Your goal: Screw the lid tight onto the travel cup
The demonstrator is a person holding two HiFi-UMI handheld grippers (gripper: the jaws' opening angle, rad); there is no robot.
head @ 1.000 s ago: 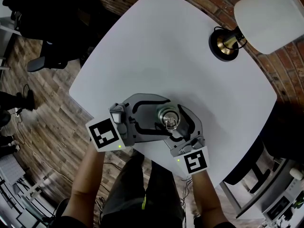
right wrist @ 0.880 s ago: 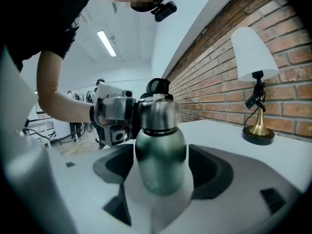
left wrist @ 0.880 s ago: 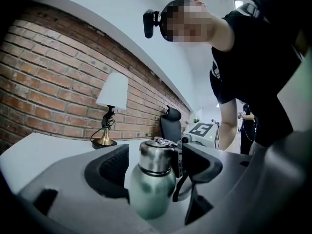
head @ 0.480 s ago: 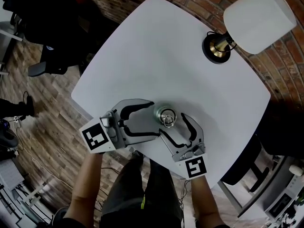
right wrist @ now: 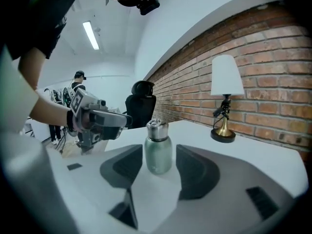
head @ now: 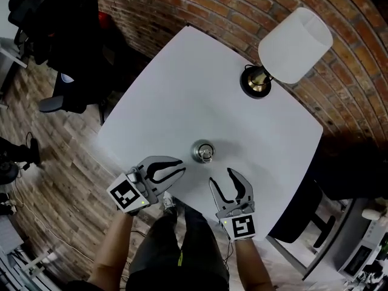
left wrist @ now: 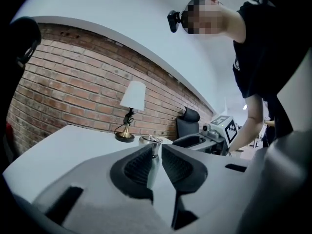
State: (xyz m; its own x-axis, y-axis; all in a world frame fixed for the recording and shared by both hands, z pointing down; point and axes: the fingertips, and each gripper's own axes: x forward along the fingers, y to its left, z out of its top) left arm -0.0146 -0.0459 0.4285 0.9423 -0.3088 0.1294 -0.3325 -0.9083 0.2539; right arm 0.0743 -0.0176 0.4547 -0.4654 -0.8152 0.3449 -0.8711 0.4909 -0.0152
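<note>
While both pairs of jaws are closing with nothing between their pads, we find the pale green metal travel cup standing upright on the white bench, a little ahead of both sets of tips and touched by neither. Its silver steel lid, which has a small ring on top, sits on the cup's neck. We cannot tell how tightly it is screwed on.

The left gripper points at the cup from one side. Its jaws are down to a narrow slit, and in the left gripper view we see only a strip of the cup through that slit, beyond the tips. The right gripper points at the cup from the other side with its jaws much wider. In the right gripper view the cup stands centred in the gap but out past the tips, with bare bench on either side of it.

Well beyond the cup from both pairs of jaws, a table lamp with a white shade and a brass base stands near the far edge of the bench. Behind the lamp runs a red brick wall. We also see a black office chair past the bench's edge, to the left of the right gripper's jaws in its own view.
</note>
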